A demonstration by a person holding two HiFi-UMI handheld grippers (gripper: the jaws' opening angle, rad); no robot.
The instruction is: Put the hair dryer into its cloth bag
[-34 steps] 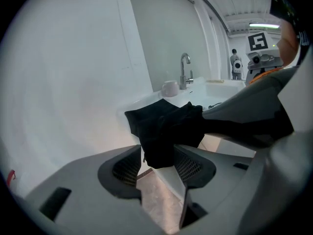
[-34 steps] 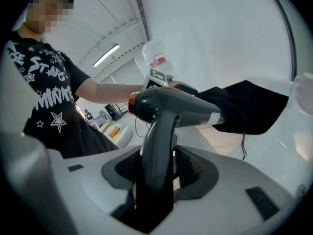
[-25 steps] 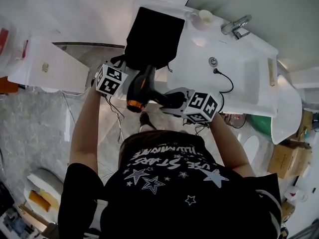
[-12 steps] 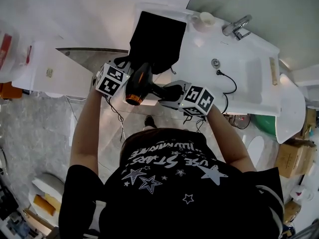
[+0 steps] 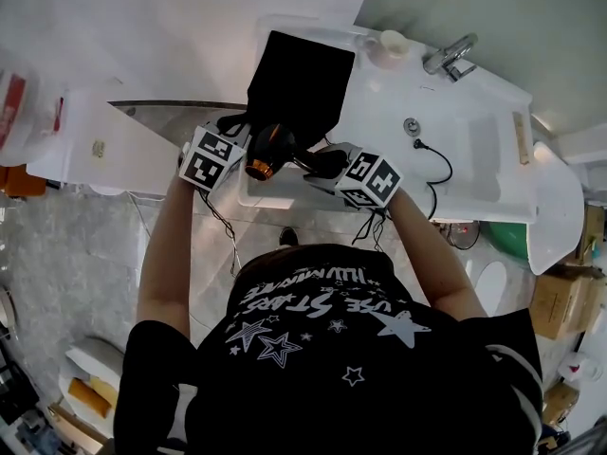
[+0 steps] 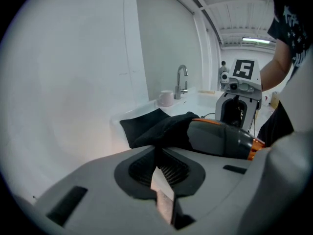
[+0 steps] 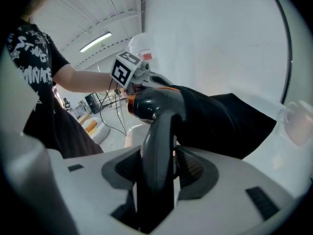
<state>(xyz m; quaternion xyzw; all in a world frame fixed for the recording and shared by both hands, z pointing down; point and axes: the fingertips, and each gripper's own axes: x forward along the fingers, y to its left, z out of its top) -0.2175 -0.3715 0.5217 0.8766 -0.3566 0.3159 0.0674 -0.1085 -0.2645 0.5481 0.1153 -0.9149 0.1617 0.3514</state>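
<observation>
The black cloth bag lies on the white counter, its near edge lifted. My left gripper is shut on that edge of the bag, a fold of black cloth pinched between the jaws. The black hair dryer with an orange rear ring hangs at the bag's mouth, its nose under the raised cloth. My right gripper is shut on the dryer's handle, which stands upright between the pads. In the left gripper view the dryer's body lies just right of the cloth.
A chrome faucet and a white cup stand at the counter's back. The sink basin with its drain is to the right, and a black cord trails over it. Floor with cables lies below the counter's front edge.
Both grippers have moved toward the counter. The dryer has travelled with the right gripper from in front of the counter's edge up to the bag's mouth.
</observation>
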